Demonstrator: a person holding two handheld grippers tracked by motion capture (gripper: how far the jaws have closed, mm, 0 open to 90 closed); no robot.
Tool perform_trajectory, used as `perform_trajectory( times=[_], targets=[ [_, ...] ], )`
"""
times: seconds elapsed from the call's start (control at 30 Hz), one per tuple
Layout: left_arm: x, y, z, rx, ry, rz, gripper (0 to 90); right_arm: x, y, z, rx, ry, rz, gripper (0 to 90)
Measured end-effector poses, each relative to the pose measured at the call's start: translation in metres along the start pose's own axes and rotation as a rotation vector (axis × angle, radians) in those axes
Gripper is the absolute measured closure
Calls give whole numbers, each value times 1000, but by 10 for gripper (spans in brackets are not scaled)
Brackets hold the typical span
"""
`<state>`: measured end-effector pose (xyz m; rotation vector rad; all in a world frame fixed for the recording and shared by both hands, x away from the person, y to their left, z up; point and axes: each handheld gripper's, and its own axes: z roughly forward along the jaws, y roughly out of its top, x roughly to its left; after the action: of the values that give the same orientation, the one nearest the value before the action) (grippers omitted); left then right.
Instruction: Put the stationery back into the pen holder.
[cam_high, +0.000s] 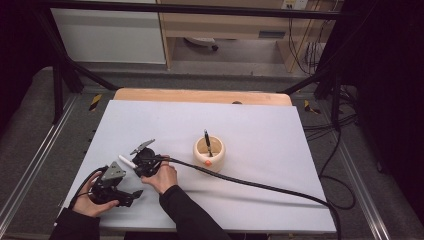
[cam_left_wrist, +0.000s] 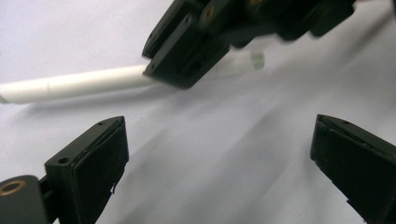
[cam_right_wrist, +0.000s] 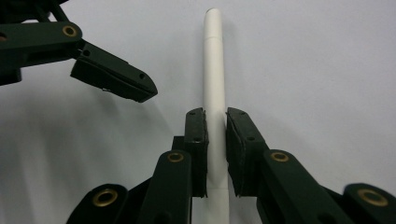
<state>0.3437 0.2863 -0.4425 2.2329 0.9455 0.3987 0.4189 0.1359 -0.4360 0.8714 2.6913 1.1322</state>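
Note:
A white pen (cam_high: 126, 161) lies on the white table sheet (cam_high: 260, 150) at the front left. My right gripper (cam_high: 142, 162) is shut on it: in the right gripper view both pads press the barrel of the pen (cam_right_wrist: 214, 56), which runs straight ahead past my right gripper (cam_right_wrist: 215, 114). My left gripper (cam_high: 132, 196) stands just in front of it, low over the sheet and open. Nothing sits between the wide jaws of my left gripper (cam_left_wrist: 219, 140), which faces the pen (cam_left_wrist: 70, 86) and the right gripper (cam_left_wrist: 173, 60). One of the left gripper's fingers (cam_right_wrist: 116, 77) shows at the upper left.
A cream cup (cam_high: 220, 155) with an orange mark stands near the table's middle, with a black pen (cam_high: 207, 141) upright in it. The right gripper's black cable (cam_high: 260, 186) trails across the sheet to the front right corner. A wooden edge (cam_high: 200, 96) borders the back.

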Motion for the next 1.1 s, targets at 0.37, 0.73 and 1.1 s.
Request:
perform_trajectory(
  times=[0.37, 0.73, 1.1],
  targets=[
    [-7, 6, -3, -19, -21, 41, 38, -14, -14, -44, 21, 26, -34, 792],
    [-24, 24, -3, -26, -26, 158, 37, -31, -46, -93, 68, 90, -71, 791],
    [-44, 50, 4, -37, -19, 362, 72, -45, -71, -130, 108, 118, -72, 791]
  ],
)
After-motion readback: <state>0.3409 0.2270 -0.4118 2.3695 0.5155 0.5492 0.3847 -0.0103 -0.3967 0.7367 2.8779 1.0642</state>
